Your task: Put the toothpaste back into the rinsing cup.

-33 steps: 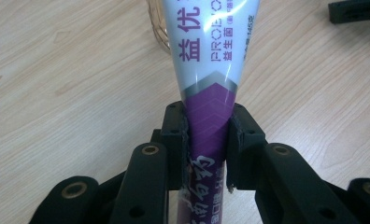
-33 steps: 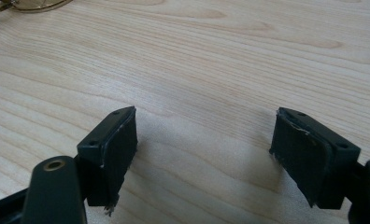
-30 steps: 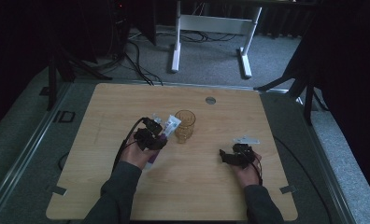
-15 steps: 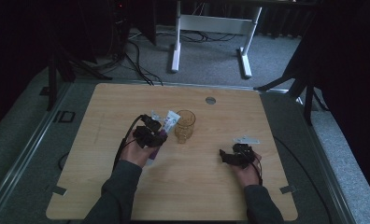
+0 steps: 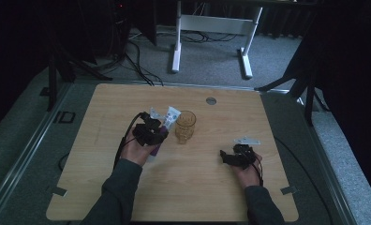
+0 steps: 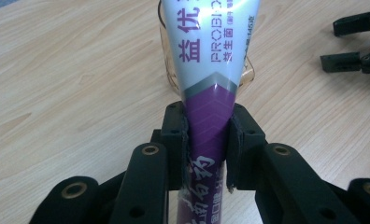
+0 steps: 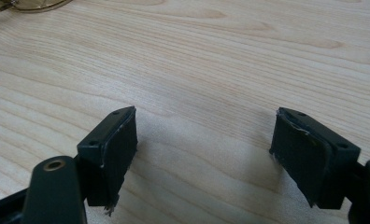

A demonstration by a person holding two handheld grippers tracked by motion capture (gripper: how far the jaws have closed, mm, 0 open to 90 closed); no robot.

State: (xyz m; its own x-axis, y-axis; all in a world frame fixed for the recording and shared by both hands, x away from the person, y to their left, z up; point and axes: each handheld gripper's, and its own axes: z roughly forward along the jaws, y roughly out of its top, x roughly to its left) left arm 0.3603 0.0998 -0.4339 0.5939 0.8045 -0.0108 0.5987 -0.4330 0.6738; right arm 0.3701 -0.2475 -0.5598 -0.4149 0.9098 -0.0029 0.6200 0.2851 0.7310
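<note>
On the wooden table (image 5: pixel 104 187), a tube (image 6: pixel 211 88), white above with purple print and purple below, is clamped at its purple part by the left gripper (image 6: pixel 206 140). Its upper end is seen just beside an amber glass cup (image 5: pixel 185 125). Farther right, the right gripper (image 7: pixel 204 154) is held wide open over bare wood.

I count one toothpaste tube (image 6: pixel 210 70) at frame centre, one amber glass cup (image 5: pixel 185 126) just right of it, and my two grippers: left (image 5: pixel 156 130), right (image 5: pixel 226 156) lower right.
</note>
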